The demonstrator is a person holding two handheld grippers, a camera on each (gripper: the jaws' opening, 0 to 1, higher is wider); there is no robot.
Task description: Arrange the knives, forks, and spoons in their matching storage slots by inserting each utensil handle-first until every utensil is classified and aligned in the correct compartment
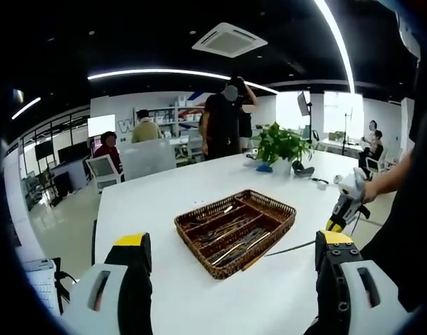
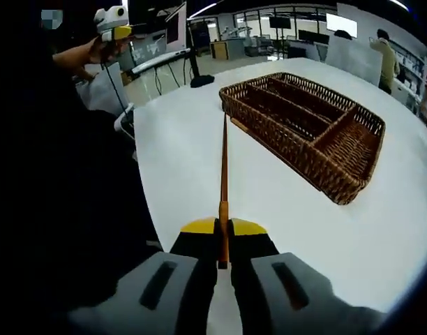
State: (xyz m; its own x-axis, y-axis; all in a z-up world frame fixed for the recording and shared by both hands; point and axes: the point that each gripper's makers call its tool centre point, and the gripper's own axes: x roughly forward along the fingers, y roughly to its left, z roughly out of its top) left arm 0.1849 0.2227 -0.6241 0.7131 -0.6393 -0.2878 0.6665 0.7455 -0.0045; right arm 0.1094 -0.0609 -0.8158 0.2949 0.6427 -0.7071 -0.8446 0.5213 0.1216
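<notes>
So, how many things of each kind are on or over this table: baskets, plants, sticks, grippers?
Basket: 1
Plant: 1
Stick: 1
Grippers: 2, the left gripper and the right gripper
Utensils in the basket: too blurred to count
Total: 5

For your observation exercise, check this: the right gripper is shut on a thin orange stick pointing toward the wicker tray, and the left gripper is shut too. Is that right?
Not quite. In the left gripper view, the left gripper stands open, holding nothing. The rest holds: the right gripper is shut on the thin orange stick, which points toward the wicker tray.
</notes>
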